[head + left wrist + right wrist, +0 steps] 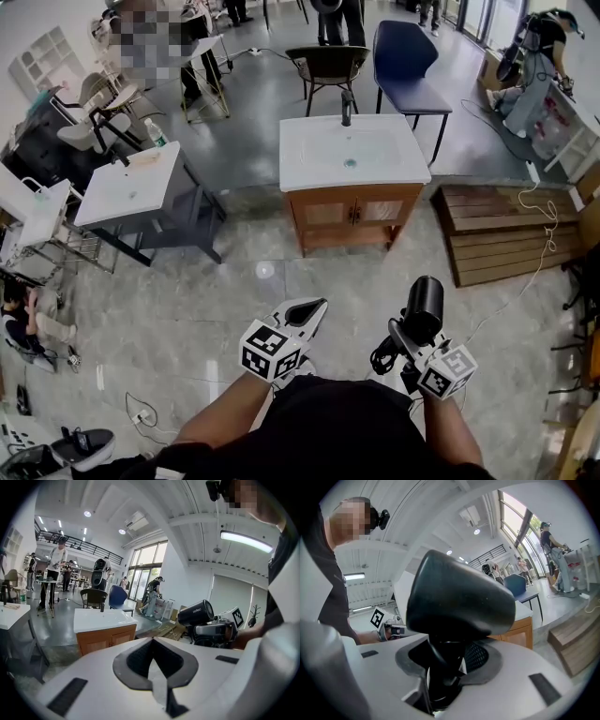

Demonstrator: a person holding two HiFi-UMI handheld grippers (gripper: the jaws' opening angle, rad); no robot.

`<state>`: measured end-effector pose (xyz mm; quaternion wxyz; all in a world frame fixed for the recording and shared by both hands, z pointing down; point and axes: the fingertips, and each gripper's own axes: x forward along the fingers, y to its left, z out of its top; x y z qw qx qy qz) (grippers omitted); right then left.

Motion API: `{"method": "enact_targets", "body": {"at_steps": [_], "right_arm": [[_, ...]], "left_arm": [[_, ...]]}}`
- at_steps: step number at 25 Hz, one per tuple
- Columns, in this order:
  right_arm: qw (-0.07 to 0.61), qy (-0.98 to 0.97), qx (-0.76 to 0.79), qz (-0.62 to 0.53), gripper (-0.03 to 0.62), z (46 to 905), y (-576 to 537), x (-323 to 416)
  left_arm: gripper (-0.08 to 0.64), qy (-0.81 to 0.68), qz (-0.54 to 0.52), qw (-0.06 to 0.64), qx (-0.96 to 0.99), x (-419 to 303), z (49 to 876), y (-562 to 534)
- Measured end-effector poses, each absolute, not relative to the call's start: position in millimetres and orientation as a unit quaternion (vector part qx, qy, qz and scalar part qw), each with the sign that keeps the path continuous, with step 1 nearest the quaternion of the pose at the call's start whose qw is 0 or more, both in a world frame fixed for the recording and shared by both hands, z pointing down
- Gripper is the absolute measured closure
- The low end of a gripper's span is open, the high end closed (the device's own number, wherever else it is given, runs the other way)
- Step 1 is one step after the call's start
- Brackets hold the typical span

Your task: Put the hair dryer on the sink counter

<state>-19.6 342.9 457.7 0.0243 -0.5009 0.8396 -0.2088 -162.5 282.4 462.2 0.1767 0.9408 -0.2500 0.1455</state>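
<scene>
Hair dryer carried in the right hand-held gripper, sink desk ahead across the floor

The right hand-held gripper (401, 343) is clamped on the handle of the black hair dryer (424, 307), whose barrel stands up above the jaws. The left hand-held gripper (311, 313) sits beside it, jaws together with nothing between them. Tiled floor (253, 281) lies between both and the white-topped sink desk (412, 174), which has a wooden cabinet and a dark faucet (347, 107) at its far edge. Behind it stand a chair (326, 62) and a blue padded seat (405, 58). A second, grey sink unit (103, 202) stands to the left. A wooden pallet (497, 239) with a white cable (546, 217) trailing over it lies to the right.
</scene>
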Motion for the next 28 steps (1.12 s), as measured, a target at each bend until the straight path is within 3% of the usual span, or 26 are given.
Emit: {"method": "enact_targets", "body": {"at_steps": [13,28], "right_arm": [[0.029,0.799,-0.557,-0.224,0.445,462,322,-61],[0.057,0.792,-0.554,-0.250,0.443,477,213,-7]], "left_arm": [[0.560,-0.225,0.182,0.191,0.938,-226,498,261],[0.560,-0.251,0.191,0.201,0.927,-199,501,175]]}}
